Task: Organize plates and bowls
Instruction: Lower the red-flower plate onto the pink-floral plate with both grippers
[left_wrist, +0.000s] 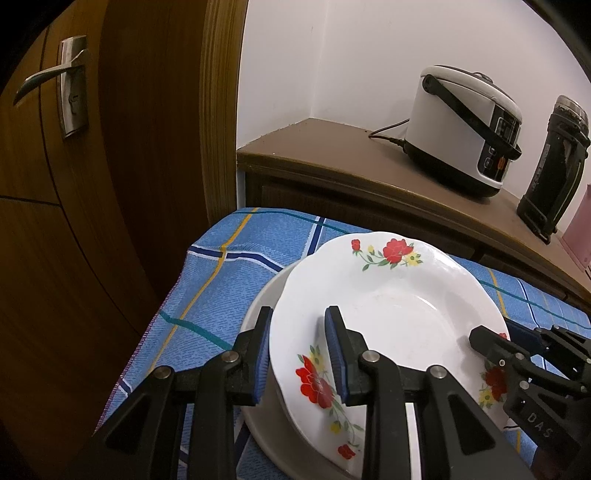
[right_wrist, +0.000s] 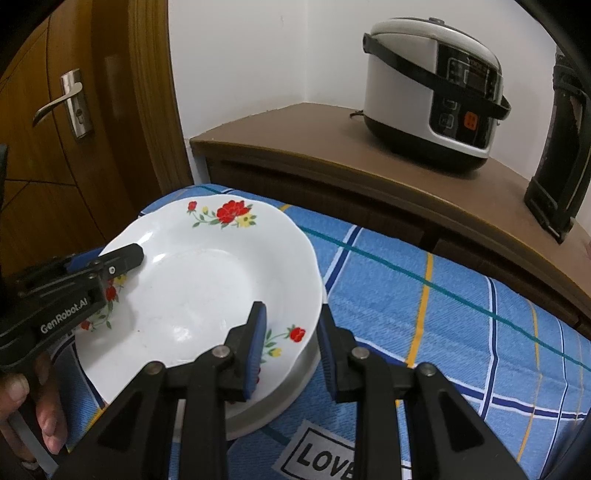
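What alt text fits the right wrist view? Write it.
Both grippers, right gripper and left gripper, clamp opposite rims of a white flower-printed plate resting on a grey bowl, above a blue checked cloth.

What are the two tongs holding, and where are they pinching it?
Both hold the flowered plate by its rim. The left tongs pinch the left edge, the right tongs the opposite edge. It sits over a grey bowl.

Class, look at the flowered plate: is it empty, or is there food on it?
Empty. The flowered plate shows a bare white well in both views; only the printed red flowers mark its rim, and the fingers grip its edges.
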